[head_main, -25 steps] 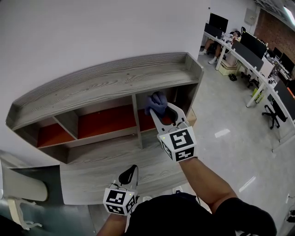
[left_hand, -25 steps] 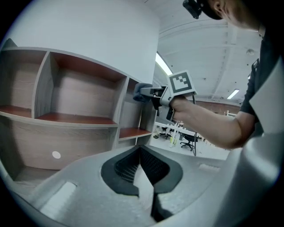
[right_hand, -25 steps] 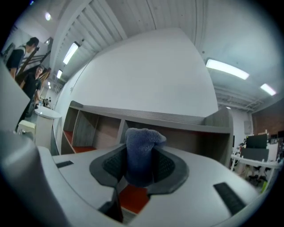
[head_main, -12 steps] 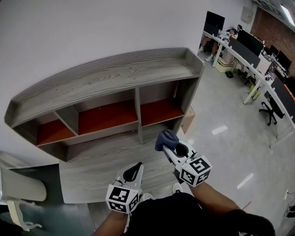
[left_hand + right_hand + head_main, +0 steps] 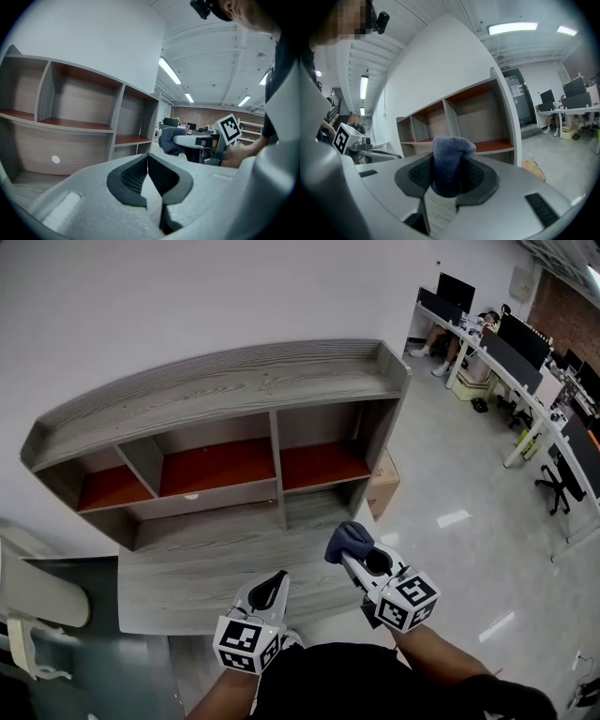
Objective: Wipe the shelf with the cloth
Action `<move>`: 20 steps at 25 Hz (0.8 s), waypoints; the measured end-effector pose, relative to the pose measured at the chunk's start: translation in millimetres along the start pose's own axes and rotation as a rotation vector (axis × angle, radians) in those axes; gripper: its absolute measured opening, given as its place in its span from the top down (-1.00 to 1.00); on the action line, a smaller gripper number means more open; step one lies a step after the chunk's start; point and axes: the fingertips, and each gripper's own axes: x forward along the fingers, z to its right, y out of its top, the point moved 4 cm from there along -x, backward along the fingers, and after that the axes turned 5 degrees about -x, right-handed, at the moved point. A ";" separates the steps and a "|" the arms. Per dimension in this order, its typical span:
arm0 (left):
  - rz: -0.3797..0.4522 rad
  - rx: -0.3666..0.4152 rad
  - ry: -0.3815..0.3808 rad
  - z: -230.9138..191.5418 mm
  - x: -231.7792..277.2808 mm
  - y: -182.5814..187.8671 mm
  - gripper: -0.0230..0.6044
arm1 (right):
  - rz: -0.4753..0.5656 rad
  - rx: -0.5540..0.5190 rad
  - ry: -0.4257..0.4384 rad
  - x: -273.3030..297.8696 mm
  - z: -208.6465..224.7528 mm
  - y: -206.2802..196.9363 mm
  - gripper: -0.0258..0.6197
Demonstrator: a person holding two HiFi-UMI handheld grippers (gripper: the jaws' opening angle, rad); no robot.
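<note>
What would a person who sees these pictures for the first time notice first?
The eye falls first on the grey wooden shelf against the white wall, with its three red-orange compartment floors. Next comes the blue cloth, clamped in the right hand-held gripper in front of the shelf and clear of it. The left hand-held gripper hangs beside it, shut and empty.

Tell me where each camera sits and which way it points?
Head view: on the person's head, looking steeply down at the shelf; the left gripper, the right gripper and the forearms show.
Left gripper view: on the left gripper, looking along its shut jaws toward the shelf.
Right gripper view: on the right gripper, looking past the cloth in its jaws toward the shelf.
Shared: each gripper view catches the other gripper; all show the shelf.
</note>
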 end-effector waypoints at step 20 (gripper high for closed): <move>0.044 -0.020 0.147 168.4 5.2 -35.1 0.89 | -0.058 -0.100 0.186 -140.6 37.6 -28.9 0.51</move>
